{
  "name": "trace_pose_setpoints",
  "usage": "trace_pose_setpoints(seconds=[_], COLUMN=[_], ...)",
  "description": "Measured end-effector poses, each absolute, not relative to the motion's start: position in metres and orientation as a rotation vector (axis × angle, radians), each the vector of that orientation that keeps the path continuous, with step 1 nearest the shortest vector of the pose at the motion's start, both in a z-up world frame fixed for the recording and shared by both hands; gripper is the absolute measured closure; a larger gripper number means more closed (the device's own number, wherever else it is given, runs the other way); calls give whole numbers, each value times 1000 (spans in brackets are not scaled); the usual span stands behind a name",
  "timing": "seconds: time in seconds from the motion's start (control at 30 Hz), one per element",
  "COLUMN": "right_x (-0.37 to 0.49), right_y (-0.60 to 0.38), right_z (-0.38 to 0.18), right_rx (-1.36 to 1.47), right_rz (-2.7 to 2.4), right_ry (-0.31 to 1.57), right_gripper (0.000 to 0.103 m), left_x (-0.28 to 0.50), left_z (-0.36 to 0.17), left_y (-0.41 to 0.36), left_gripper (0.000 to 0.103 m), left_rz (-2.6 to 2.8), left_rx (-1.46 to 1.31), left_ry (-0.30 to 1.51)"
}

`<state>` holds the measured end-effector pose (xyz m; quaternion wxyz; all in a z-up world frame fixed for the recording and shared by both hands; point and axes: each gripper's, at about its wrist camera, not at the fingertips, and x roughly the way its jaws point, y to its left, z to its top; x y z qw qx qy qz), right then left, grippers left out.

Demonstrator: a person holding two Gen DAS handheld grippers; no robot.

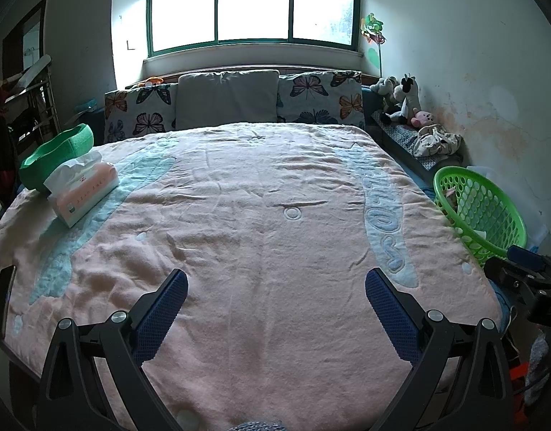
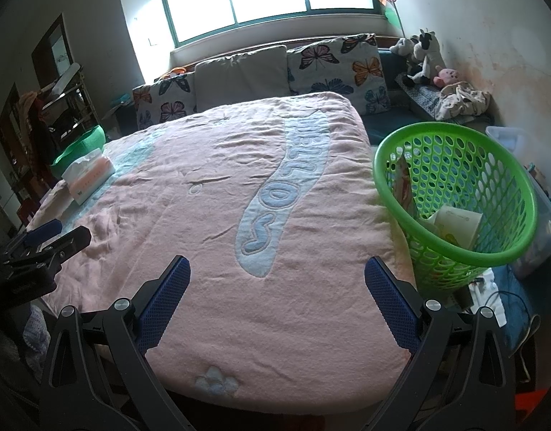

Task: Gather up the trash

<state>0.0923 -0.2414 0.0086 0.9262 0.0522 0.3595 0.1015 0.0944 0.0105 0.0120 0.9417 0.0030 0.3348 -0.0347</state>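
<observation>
A green perforated basket [image 2: 491, 194] stands at the right edge of the bed, also in the left wrist view [image 1: 484, 212]. Inside it lie a paper cup [image 2: 455, 224] and a wrapper [image 2: 403, 179]. My right gripper [image 2: 277, 280] hovers open over the foot of the pink blanket [image 2: 239, 186], empty, with the basket just right of its right finger. My left gripper [image 1: 275, 292] is open and empty above the blanket [image 1: 239, 197]. Each gripper shows at the edge of the other's view: the right one [image 1: 527, 276], the left one [image 2: 42, 248].
A tissue box [image 1: 81, 188] and a green fabric bin [image 1: 56, 154] sit at the bed's left side. Butterfly pillows [image 1: 318, 98] line the head under the window. Plush toys [image 1: 404, 100] and crumpled cloth [image 1: 435, 140] lie by the right wall. A clear plastic bin [image 2: 541, 215] stands behind the basket.
</observation>
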Motion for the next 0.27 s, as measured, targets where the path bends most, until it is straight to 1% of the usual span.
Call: trace_pose_setpoints(seconds=[0.27], right_x=[92], right_y=[-241], right_z=[9], right_rx=[108], right_rz=[209], right_ry=[736], right_gripper=[6], left_x=[95], left_z=[11], left_y=[11], left_gripper=[7], left_rz=[-64], left_rx=[8], left_ry=[683])
